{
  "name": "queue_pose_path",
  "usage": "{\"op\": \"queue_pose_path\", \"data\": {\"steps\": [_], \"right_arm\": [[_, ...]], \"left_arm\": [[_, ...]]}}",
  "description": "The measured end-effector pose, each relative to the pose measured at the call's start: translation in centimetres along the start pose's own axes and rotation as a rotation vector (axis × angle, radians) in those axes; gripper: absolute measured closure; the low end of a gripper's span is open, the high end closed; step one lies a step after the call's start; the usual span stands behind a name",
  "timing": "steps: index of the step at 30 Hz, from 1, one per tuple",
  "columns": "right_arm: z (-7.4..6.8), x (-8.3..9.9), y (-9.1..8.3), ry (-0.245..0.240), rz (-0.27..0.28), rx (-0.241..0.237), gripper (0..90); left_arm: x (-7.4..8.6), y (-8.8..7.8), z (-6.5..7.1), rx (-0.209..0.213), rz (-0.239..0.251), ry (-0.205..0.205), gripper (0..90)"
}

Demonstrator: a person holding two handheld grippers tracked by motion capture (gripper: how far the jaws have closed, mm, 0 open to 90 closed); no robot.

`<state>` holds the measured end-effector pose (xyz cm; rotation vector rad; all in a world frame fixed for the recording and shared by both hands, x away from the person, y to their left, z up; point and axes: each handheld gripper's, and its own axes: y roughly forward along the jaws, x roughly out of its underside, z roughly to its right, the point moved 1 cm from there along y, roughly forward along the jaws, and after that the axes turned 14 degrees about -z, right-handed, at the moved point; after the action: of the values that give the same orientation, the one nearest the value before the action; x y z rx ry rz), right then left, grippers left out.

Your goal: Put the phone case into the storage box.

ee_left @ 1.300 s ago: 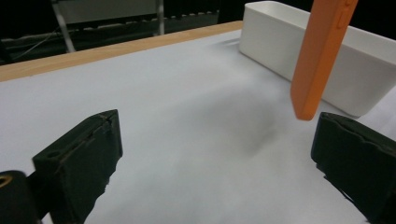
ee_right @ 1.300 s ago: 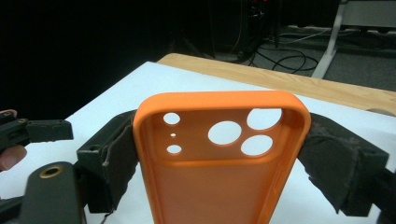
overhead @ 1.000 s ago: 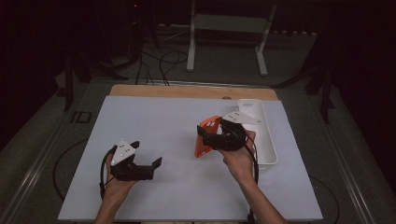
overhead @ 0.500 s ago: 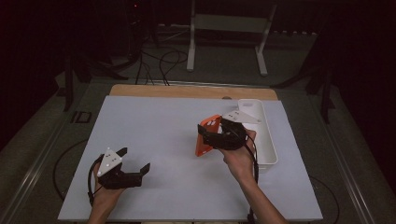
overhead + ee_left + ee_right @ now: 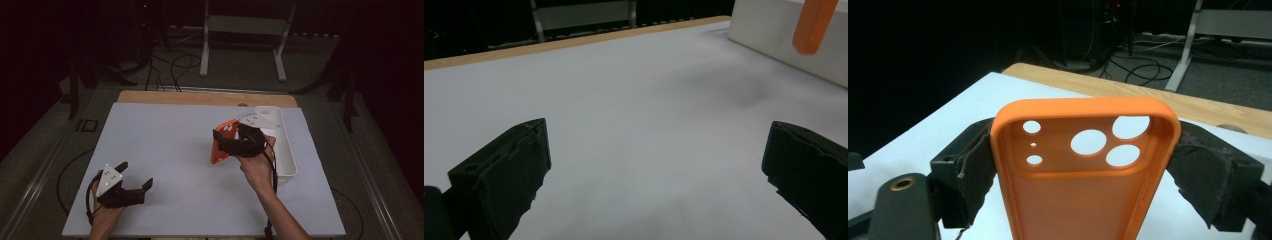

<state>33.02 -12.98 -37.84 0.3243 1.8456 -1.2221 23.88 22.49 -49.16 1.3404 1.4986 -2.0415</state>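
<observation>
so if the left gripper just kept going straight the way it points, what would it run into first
Probably nothing soon: the left gripper is open and empty, with bare white table ahead. Farther along, toward the right of its view, stands the white tray, with the orange phone case before it. Depth is hard to judge.

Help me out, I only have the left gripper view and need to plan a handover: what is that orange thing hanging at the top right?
Observer: An orange phone case, clamped across its width by the right gripper.
Operator: Which way is it facing?
Observer: The right gripper view shows its hollow inside, with the camera cut-outs at the top.
Operator: And the white block behind it?
Observer: A long white tray lying along the table's right side.
Operator: Where's my left gripper?
Observer: The left gripper sits open near the front left corner, holding nothing.
</observation>
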Motion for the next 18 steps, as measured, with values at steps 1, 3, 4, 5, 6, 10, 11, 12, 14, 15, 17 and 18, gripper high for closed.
{"op": "queue_pose_path", "data": {"steps": [1, 3, 4, 5, 6, 10, 11, 12, 14, 15, 17, 18], "right_arm": [[0.0, -0.1, 0.0, -0.002, 0.002, 0.001, 16.5], [0.0, -0.3, 0.0, 0.000, 0.006, 0.003, 16.4], [0.0, -0.4, 0.0, 0.003, 0.007, 0.003, 16.5], [0.0, -0.5, 0.1, -0.001, 0.007, 0.005, 16.4], [0.0, -0.5, 0.1, 0.001, 0.008, 0.004, 16.5], [0.0, -0.9, 0.0, 0.000, 0.015, 0.009, 16.4], [0.0, -1.1, 0.0, 0.004, 0.016, 0.009, 16.4], [0.0, -1.2, 0.0, 0.003, 0.019, 0.010, 16.4], [0.0, -1.4, -0.1, 0.002, 0.022, 0.015, 16.4], [0.0, -1.5, -0.1, 0.001, 0.023, 0.017, 16.4], [0.1, -1.6, 0.0, 0.000, 0.021, 0.022, 16.4], [0.1, -1.7, 0.0, 0.000, 0.022, 0.024, 16.4]], "left_arm": [[0.1, 0.0, 0.0, -0.001, 0.002, -0.001, 0.2], [0.2, 0.1, 0.0, -0.004, 0.001, -0.001, 0.2], [0.2, 0.2, 0.0, -0.003, 0.005, -0.004, 0.2], [0.3, 0.2, 0.0, -0.003, 0.005, -0.004, 0.2], [0.4, 0.2, 0.0, -0.005, 0.002, -0.003, 0.2], [0.6, 0.4, 0.0, -0.010, -0.004, 0.000, 0.2], [0.6, 0.4, 0.0, -0.012, -0.005, 0.000, 0.2], [0.6, 0.4, 0.0, -0.012, -0.004, -0.002, 0.2], [0.7, 0.4, -0.1, -0.012, -0.001, -0.007, 0.2], [0.8, 0.5, -0.1, -0.014, -0.005, -0.009, 0.2], [0.8, 0.6, -0.1, -0.016, -0.011, -0.009, 0.2], [0.8, 0.6, -0.1, -0.015, -0.009, -0.011, 0.2]]}}
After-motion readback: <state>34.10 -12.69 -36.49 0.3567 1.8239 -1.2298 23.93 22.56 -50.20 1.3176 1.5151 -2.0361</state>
